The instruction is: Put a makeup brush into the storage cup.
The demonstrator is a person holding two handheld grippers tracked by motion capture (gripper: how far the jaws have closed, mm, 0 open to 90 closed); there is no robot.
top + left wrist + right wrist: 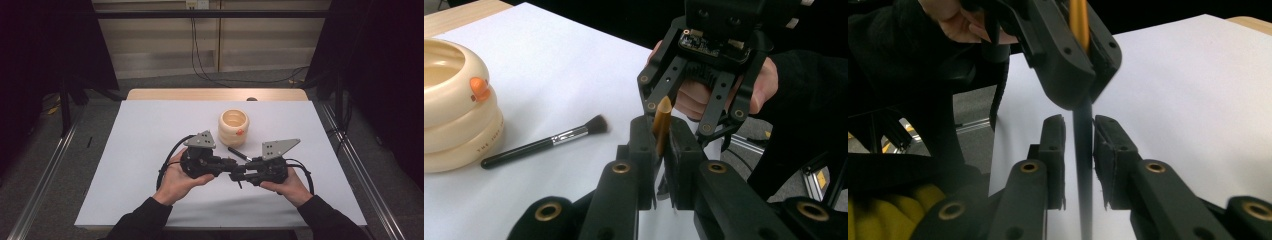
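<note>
The left tool (pixel 659 145) is clamped on a slim pen-like stick (pixel 662 120) – amber at the upper end, dark lower down. The right tool (pixel 1078 145) meets it tip to tip, its jaws narrow around the dark part, a sliver of gap showing. Beyond both tools, a black makeup brush (pixel 541 142) lies on the white desk (pixel 574 65) beside a cream ringed pot (pixel 454 105).
</note>
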